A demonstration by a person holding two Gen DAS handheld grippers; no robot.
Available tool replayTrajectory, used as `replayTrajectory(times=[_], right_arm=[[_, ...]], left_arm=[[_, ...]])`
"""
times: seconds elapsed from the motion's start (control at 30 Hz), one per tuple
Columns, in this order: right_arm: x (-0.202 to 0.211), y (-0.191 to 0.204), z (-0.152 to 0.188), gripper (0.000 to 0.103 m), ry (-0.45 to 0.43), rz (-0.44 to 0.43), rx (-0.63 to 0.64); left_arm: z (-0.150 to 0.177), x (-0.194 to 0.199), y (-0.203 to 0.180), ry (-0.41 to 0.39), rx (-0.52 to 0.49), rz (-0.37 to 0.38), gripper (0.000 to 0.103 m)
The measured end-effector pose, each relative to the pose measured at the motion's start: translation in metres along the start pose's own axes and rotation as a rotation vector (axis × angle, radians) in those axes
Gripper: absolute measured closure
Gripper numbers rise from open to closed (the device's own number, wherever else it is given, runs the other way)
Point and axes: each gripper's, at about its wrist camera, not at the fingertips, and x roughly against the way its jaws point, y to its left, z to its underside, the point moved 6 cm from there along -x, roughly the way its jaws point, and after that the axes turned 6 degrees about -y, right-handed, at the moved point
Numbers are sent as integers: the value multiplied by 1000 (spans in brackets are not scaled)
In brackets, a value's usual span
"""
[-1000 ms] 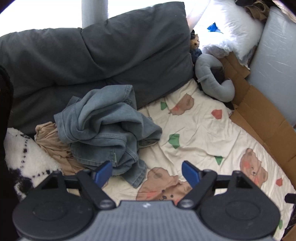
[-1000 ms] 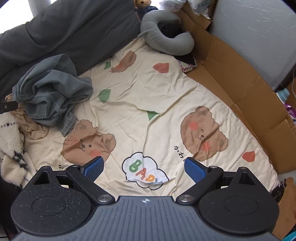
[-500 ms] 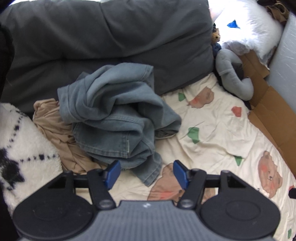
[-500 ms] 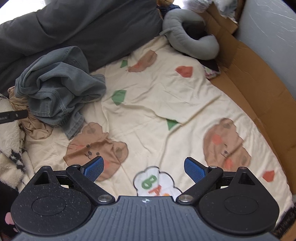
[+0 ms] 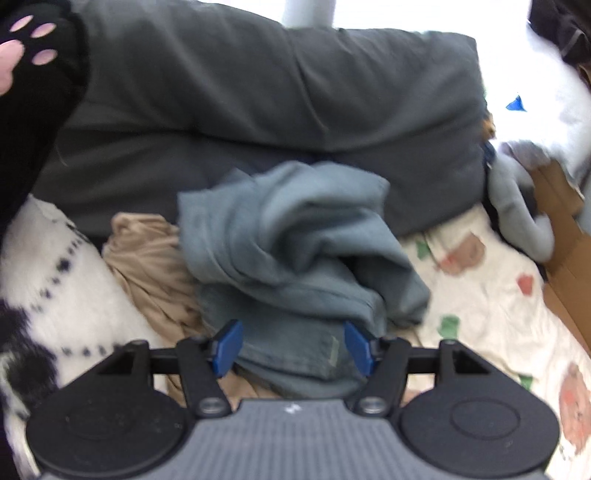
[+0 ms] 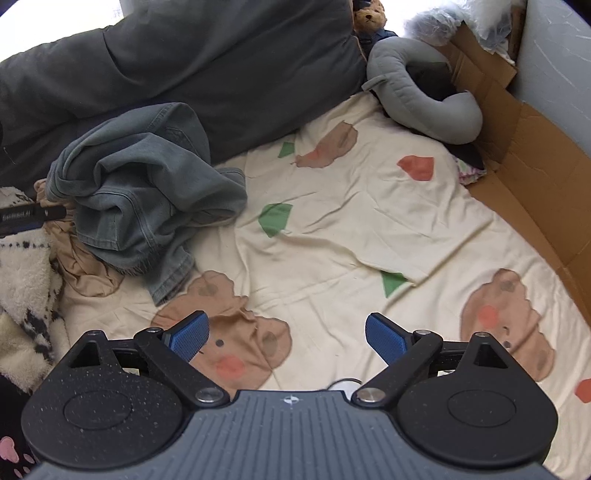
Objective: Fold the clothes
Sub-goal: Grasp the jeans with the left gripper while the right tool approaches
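A crumpled pair of blue-grey jeans point(image 5: 295, 251) lies heaped on a tan garment point(image 5: 147, 258) at the left of the bed. My left gripper point(image 5: 293, 347) is open, its blue pads on either side of the jeans' lower fold, close to the cloth. In the right wrist view the same jeans point(image 6: 140, 192) and tan garment point(image 6: 85, 273) sit at the left, and the tip of the left gripper point(image 6: 33, 214) shows beside them. My right gripper point(image 6: 288, 336) hangs open over the bear-print sheet point(image 6: 351, 221), holding nothing.
A dark grey duvet point(image 5: 258, 103) is piled behind the clothes. A white fleece with black marks point(image 5: 40, 280) lies left. A grey curved cushion point(image 6: 424, 92) and a small teddy bear point(image 6: 369, 16) sit at the back, brown cardboard point(image 6: 535, 166) along the right.
My left gripper has moved forward onto the jeans heap, which now sits between its pads. My right gripper has drifted forward and left across the sheet, still open.
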Motion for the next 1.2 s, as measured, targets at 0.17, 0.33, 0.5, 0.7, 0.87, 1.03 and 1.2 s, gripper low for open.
replayTrajectory(times=[0.17, 0.33, 0.5, 0.7, 0.87, 1.03, 1.2], right_arm=[[-13, 1, 4, 18, 2, -24, -16], [-19, 1, 5, 17, -5, -39, -37], [-23, 3, 3, 17, -13, -52, -66], [-28, 11, 1, 17, -10, -82, -73], [-28, 18, -3, 17, -17, -99, -67], [-29, 21, -10, 17, -30, -103, -78], [-30, 23, -18, 17, -39, -110, -92]], left_arm=[[-15, -16, 17, -36, 11, -33, 33], [-30, -33, 31, -64, 29, -40, 27], [-45, -50, 44, -93, 47, -48, 27], [-48, -61, 35, -131, 17, -18, 60], [-43, -53, 21, -140, -2, 32, 80], [-35, -38, 7, -131, 13, 118, 85], [-22, -20, -12, -111, 17, 200, 88]])
